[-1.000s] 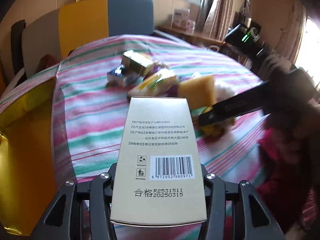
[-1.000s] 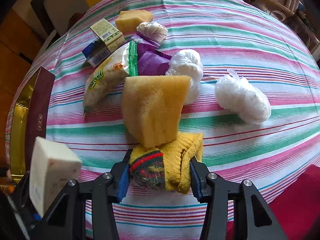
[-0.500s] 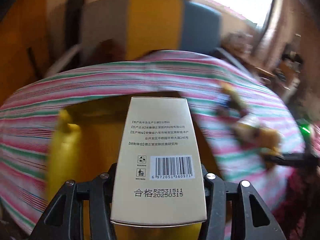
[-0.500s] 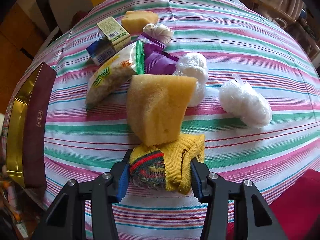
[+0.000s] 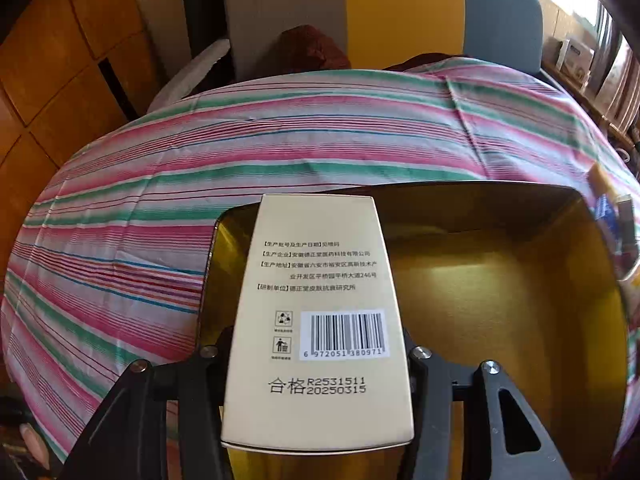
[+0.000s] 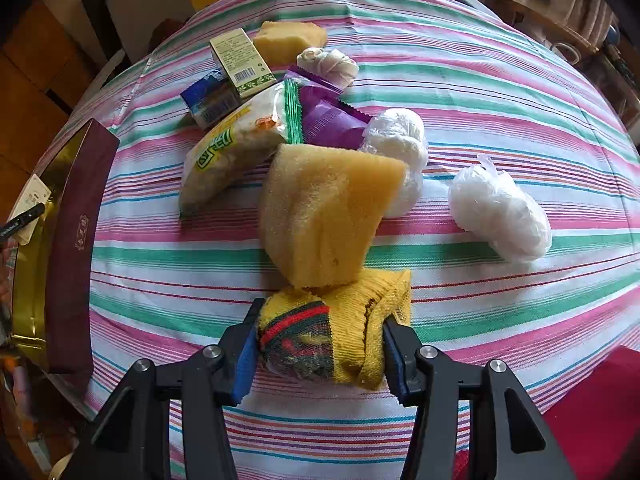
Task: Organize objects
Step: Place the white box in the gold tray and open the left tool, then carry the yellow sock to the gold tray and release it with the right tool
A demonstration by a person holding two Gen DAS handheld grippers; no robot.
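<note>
In the left wrist view, the beige carton [image 5: 320,320] is lying lengthwise along the fingers, its far end pointing away over the gold-lined box [image 5: 500,280]. The left gripper [image 5: 316,356] is pinching it by its sides, barcode face up.

In the right wrist view, the right gripper [image 6: 320,344] is squeezing a rolled yellow sock [image 6: 332,332], lying crosswise on the striped tablecloth [image 6: 500,92], just near of a yellow sponge [image 6: 324,212].
</note>
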